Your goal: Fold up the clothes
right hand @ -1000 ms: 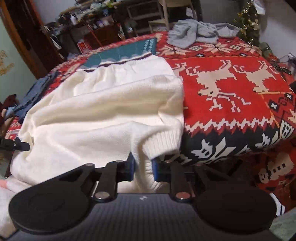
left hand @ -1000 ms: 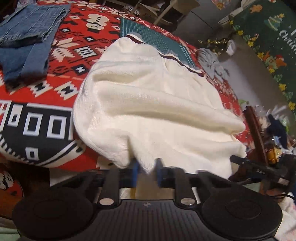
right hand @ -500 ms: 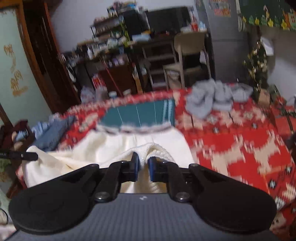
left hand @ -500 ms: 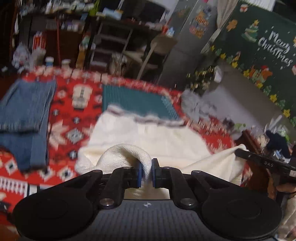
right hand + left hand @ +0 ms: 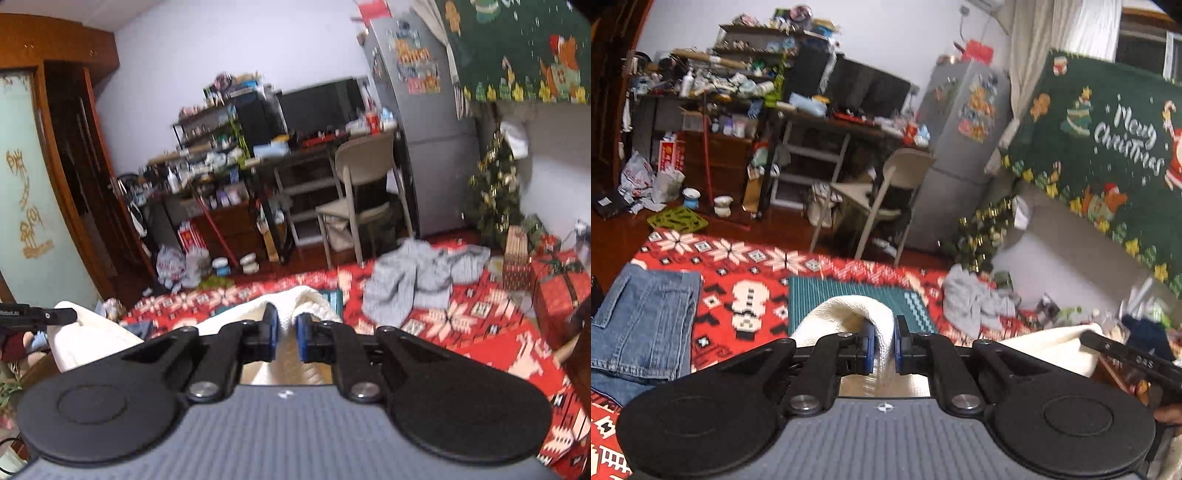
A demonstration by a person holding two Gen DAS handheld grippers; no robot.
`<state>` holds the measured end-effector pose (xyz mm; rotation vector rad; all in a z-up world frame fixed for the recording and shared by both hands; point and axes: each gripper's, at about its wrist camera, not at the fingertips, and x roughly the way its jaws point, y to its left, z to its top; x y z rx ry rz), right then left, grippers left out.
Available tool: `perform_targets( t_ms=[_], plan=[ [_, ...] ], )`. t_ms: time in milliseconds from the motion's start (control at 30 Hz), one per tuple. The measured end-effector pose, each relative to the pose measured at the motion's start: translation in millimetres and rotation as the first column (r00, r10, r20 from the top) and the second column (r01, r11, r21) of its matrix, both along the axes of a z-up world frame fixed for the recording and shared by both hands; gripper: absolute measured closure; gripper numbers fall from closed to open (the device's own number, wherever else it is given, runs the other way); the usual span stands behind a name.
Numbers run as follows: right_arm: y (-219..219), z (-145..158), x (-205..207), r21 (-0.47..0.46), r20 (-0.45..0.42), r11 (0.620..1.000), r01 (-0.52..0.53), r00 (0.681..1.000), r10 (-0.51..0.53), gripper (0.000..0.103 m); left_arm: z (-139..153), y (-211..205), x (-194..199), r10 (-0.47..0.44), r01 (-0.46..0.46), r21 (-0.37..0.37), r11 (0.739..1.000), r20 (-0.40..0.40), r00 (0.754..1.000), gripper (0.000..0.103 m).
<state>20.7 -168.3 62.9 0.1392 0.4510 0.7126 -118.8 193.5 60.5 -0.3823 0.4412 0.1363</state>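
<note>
Red patterned blanket spread ahead of and below both grippers, carrying all garments. Cream knit sweater, with a teal panel lying flat on the blanket just beyond the left gripper, is lifted at its near edge; the raised fabric arches over the fingertips and stretches across between the two grippers. Folded blue jeans lie to the left of the left gripper, well apart from the sweater. Crumpled grey garment lies ahead and to the right of the right gripper. Left gripper: blue pads pressed onto a fold of the sweater, cloth filling the gap between them. Right gripper: blue pads likewise pinching a bunched fold of the sweater, which drapes leftward toward the other gripper's black finger at the frame edge.
</note>
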Motion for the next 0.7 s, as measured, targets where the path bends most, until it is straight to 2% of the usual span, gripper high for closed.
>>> perform_targets(
  t_ms=[367, 533, 700],
  plan=[
    [-14.8, 86.9, -28.2, 0.052, 0.142, 0.999, 0.010, 0.990, -0.017, 0.092, 72.3, -14.4, -15.3, 0.014, -0.031, 0.092, 0.995, 0.179, 0.984, 0.094],
    [-20.9, 127.8, -40.9, 0.075, 0.201, 0.997, 0.014, 0.979, -0.029, 0.092, 98.2, -18.7, -19.5, 0.025, -0.049, 0.103, 0.993, 0.221, 0.975, 0.094],
    [-19.8, 147.6, -45.0, 0.077, 0.214, 0.997, 0.014, 0.976, -0.030, 0.092, 113.9, -17.6, -15.9, 0.026, -0.050, 0.100, 0.994, 0.228, 0.973, 0.094]
  ],
)
